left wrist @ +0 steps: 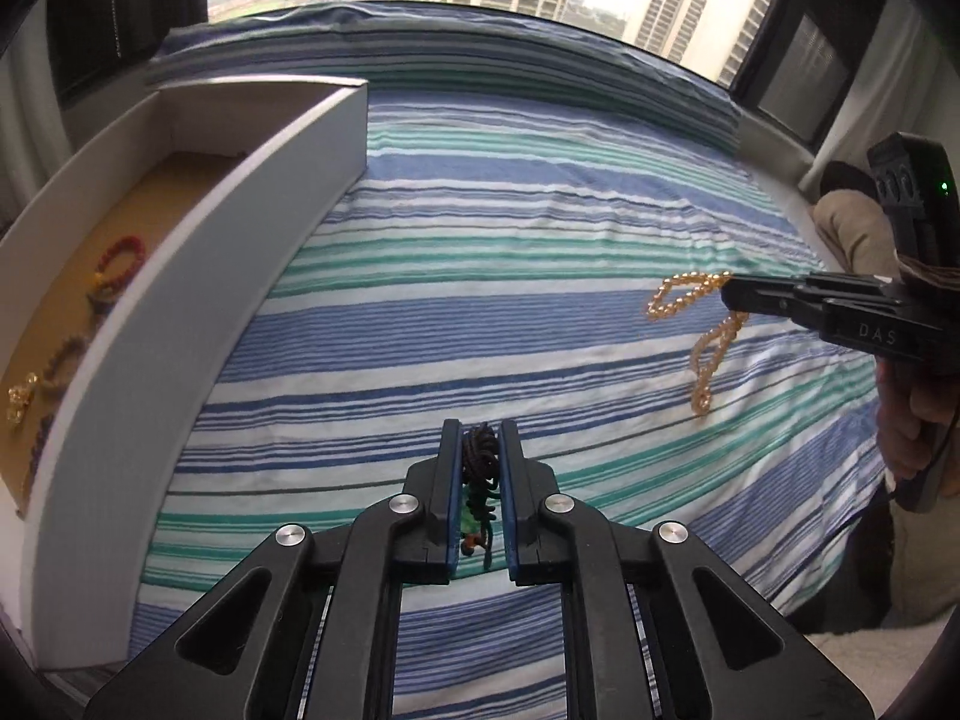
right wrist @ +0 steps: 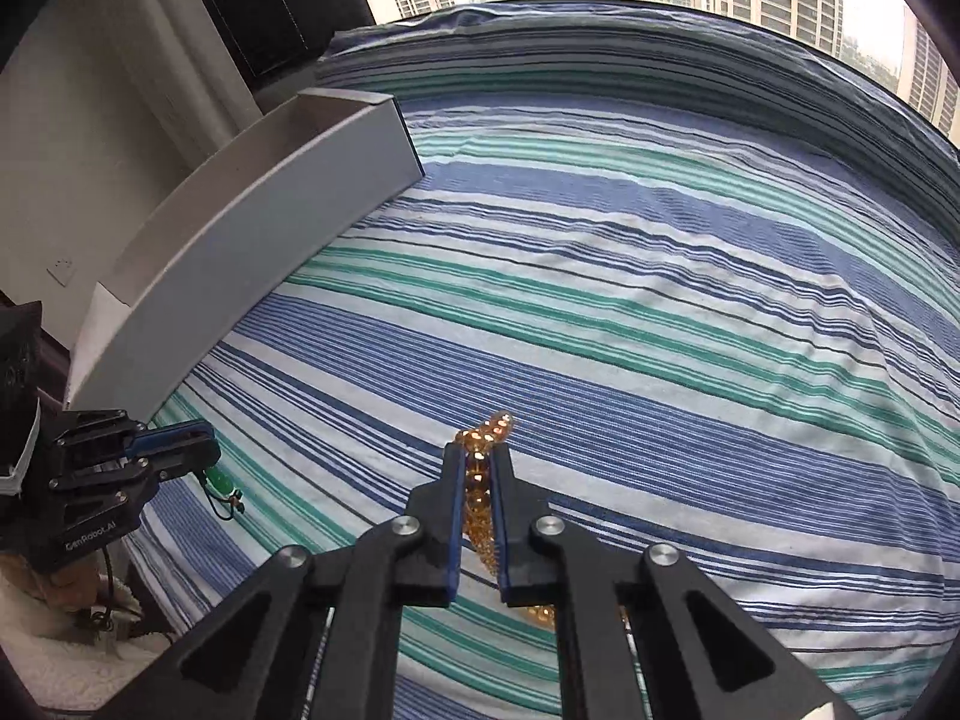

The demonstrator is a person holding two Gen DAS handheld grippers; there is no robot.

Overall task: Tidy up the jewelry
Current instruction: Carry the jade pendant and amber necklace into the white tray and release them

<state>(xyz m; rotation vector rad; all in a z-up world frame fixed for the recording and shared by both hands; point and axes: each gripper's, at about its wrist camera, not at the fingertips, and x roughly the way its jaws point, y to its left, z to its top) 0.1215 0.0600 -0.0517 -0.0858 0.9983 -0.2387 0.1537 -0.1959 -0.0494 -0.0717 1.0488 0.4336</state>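
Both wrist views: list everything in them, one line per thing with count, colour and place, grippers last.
Box: one, white, tan floor, left on the bed.
Jewelry in box: several pieces, including a red bead bracelet and a gold piece.
Amber bead necklace: one, held above the bed, loops dangling.
Dark cord necklace with green pendant: one, held.
Bedsheet: one, blue, green, white stripes.
Left hand-held gripper: black, shut on the cord necklace.
Right hand-held gripper: black, shut on the bead necklace.

Left gripper jaws clamped, right gripper jaws clamped
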